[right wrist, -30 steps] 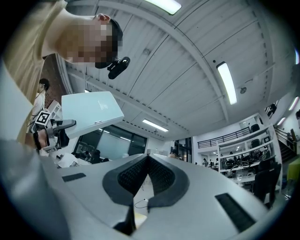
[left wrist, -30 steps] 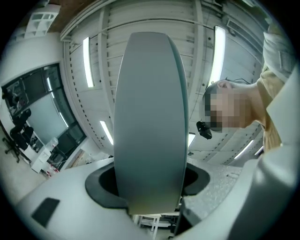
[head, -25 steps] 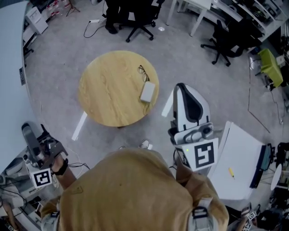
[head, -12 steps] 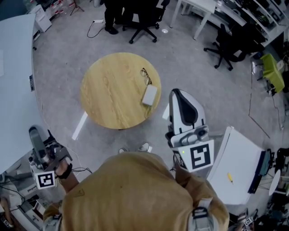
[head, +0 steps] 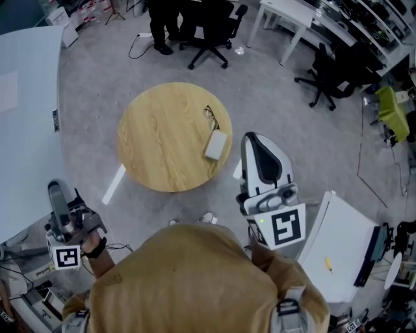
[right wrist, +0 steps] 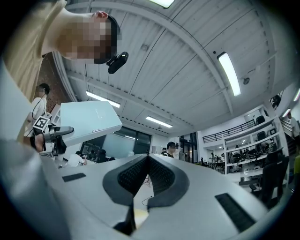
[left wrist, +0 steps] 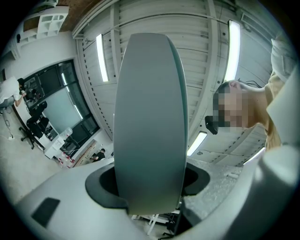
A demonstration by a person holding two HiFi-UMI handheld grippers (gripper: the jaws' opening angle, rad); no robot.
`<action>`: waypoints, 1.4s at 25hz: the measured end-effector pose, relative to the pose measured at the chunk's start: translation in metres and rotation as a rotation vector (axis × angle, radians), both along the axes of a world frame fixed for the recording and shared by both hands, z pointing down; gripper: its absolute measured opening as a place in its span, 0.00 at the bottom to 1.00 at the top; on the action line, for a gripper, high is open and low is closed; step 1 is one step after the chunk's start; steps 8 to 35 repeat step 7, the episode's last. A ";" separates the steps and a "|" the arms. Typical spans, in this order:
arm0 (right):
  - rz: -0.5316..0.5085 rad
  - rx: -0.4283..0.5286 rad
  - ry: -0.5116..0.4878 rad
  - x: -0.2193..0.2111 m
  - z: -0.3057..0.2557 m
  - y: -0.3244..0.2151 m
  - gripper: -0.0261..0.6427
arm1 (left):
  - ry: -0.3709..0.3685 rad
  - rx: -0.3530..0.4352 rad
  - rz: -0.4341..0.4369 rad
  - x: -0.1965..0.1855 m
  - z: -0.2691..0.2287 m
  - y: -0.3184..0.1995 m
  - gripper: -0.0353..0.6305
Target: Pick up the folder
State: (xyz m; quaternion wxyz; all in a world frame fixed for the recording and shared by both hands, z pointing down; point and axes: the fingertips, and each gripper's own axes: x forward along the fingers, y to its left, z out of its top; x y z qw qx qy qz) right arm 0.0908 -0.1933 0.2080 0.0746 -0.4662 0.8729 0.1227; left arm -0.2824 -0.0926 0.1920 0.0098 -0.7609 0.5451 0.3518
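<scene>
No folder is plain to me in any view. A round wooden table [head: 156,143] ahead carries a pair of glasses [head: 211,118] and a small flat white item [head: 216,144]. My right gripper [head: 259,138] hovers off the table's right edge, away from both. Its black pads meet at the tip with nothing between them [right wrist: 149,157]. My left gripper [head: 65,218] hangs low at the left, far from the table. A grey flat slab with a rounded end [left wrist: 150,117] stands between its dark pads and fills the gap. I cannot tell what it is.
Office chairs [head: 208,26] [head: 331,71] and a white desk [head: 292,16] stand beyond the table. A white panel [head: 344,240] with a yellow pen [head: 328,263] lies at the right. A pale blue surface [head: 26,123] lines the left. A white strip [head: 114,184] lies on the floor.
The left gripper has sunk a little. The head view has shifted, so the table sits lower in the picture. The right gripper keeps its place.
</scene>
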 end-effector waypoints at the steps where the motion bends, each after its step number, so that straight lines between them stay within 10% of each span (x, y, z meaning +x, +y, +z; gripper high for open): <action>1: -0.002 0.000 0.000 -0.001 0.000 -0.001 0.04 | 0.000 -0.002 0.002 0.000 0.000 0.000 0.47; 35: -0.012 0.005 -0.003 -0.006 -0.003 -0.006 0.04 | 0.018 -0.014 0.015 -0.001 0.004 -0.003 0.47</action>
